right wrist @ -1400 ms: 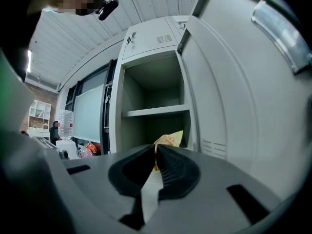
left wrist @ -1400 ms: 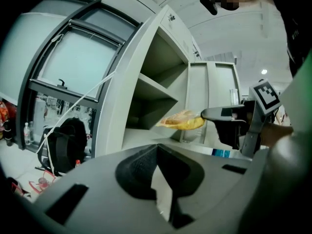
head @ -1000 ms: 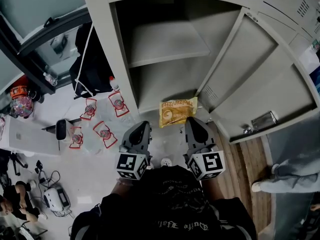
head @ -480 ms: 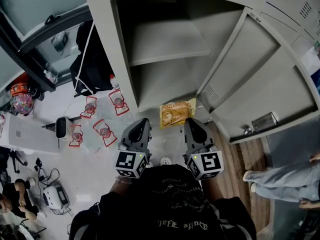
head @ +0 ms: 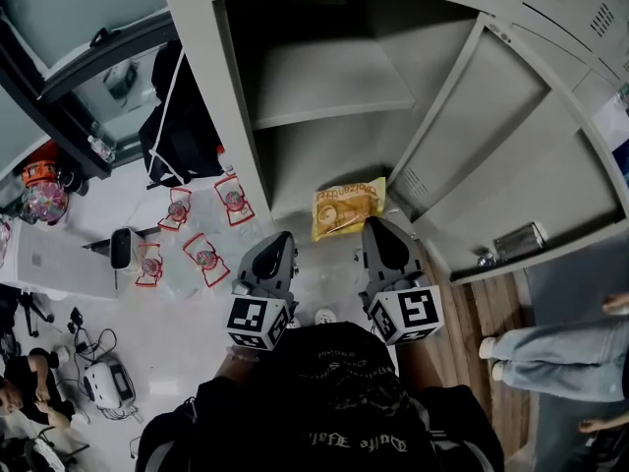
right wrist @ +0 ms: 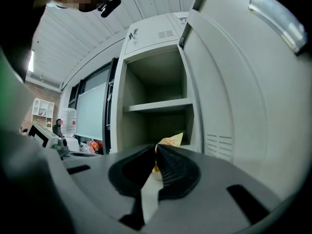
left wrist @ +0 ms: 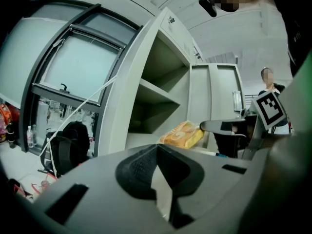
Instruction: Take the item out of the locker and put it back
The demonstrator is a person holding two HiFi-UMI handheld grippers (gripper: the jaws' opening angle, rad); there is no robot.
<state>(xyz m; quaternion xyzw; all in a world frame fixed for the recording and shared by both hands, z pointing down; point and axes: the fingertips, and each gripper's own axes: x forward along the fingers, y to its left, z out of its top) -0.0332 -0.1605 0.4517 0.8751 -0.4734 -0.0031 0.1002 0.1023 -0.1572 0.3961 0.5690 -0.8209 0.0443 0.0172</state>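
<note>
A yellow snack bag [head: 346, 207] hangs at the front edge of the open grey locker [head: 329, 94], just before its lower compartment. My right gripper [head: 374, 226] is shut on the bag's near right corner; in the right gripper view the bag [right wrist: 170, 141] sticks out past the closed jaws of that gripper [right wrist: 157, 152]. My left gripper [head: 279, 239] stays level beside it, to the left, shut and empty. In the left gripper view the bag [left wrist: 183, 134] shows ahead and to the right of the left gripper [left wrist: 156, 147], next to the right gripper [left wrist: 229, 126]. Both locker shelves are bare.
The locker door [head: 511, 155] stands swung open to the right. A black bag [head: 182, 126] hangs left of the locker, with several red-framed items [head: 201, 254] on the floor below. A person's legs [head: 550, 342] are at the right on the wooden floor.
The right gripper and the yellow bag have edged slightly toward the locker. The left gripper has kept still. The person at the right has walked further on.
</note>
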